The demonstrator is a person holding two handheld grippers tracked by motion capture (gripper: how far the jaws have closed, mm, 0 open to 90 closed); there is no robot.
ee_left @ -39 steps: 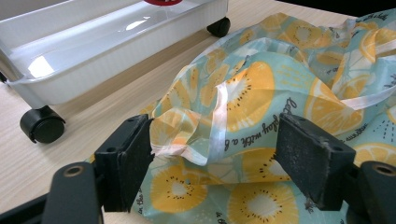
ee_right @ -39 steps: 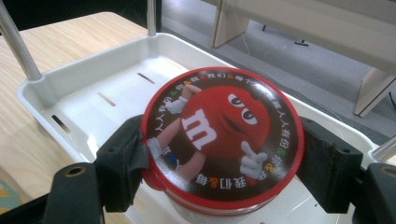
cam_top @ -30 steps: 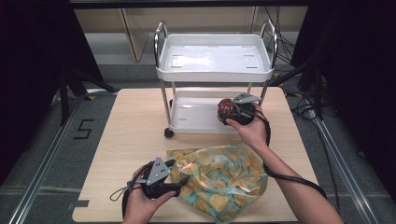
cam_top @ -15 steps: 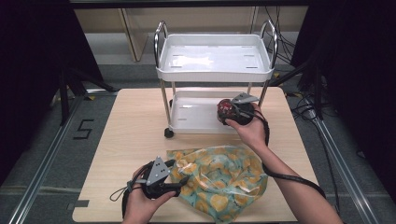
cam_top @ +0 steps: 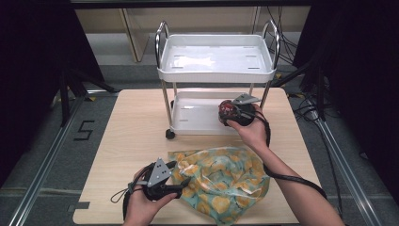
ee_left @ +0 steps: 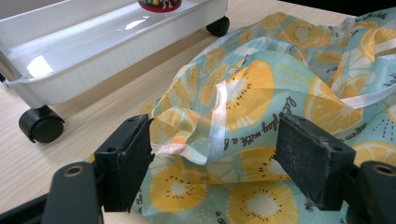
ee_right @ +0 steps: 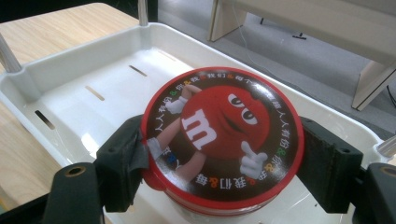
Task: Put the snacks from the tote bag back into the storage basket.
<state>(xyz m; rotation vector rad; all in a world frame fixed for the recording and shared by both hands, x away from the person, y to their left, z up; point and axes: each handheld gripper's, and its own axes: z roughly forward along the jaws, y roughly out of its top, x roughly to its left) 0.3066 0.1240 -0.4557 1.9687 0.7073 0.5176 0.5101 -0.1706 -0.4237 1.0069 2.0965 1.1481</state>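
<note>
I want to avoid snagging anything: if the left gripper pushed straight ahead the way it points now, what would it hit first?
Most likely the fruit-print bag. Its crumpled fabric already lies between the open jaws of the left gripper, bunched up just ahead. The white cart tray sits off to the side, not in line.

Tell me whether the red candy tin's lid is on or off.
On: the red candy tin shows its printed lid seated flat on top, over the cart's lower tray.
</note>
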